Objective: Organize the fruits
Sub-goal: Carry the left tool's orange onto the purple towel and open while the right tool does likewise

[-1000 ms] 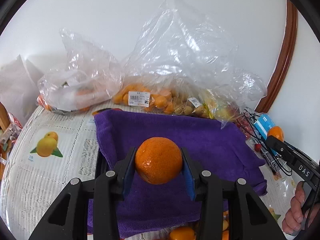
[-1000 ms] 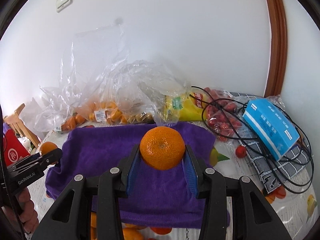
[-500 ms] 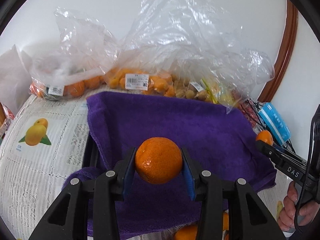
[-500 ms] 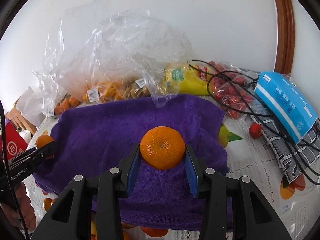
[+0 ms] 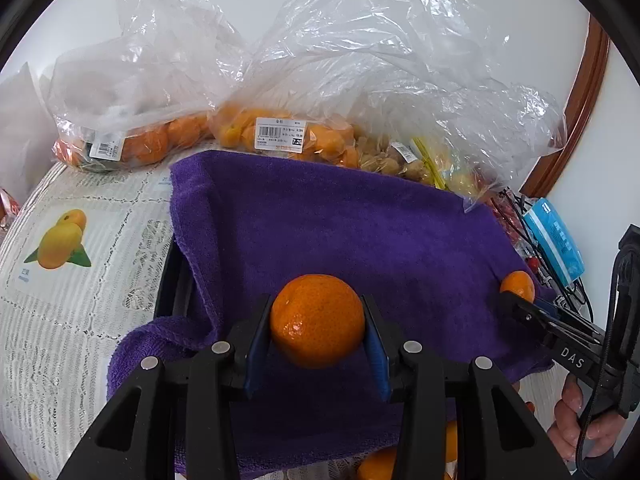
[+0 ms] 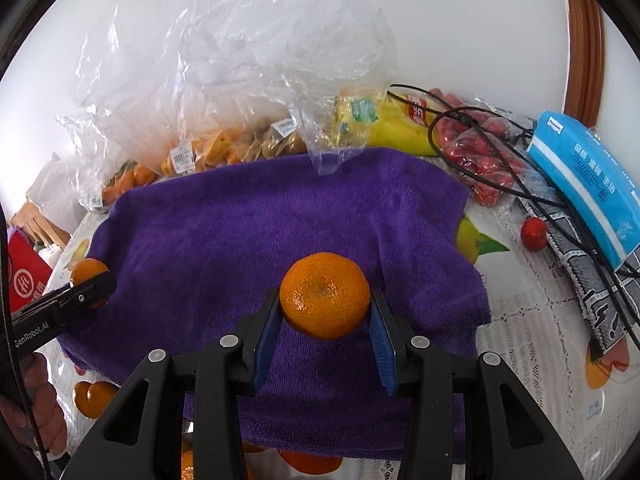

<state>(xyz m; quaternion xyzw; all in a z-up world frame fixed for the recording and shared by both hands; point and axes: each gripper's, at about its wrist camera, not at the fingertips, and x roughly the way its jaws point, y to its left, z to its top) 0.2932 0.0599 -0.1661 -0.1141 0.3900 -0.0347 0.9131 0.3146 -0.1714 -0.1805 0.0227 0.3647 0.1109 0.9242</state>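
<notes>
Left gripper (image 5: 316, 330) clamps a tangerine (image 5: 317, 325); right gripper (image 6: 324, 312) clamps another tangerine (image 6: 325, 295); purple towel (image 5: 320, 220) hides what's beneath.

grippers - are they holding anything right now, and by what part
Yes. The left gripper is shut on an orange, pads on its two opposite sides. The right gripper clamps a second orange the same way, stem end facing the camera.

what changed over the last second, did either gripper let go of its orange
Neither let go. Both grippers came down toward the purple towel, which now fills more of each view. The left gripper still clamps its orange, the right gripper its orange. The bags behind stayed put.
</notes>
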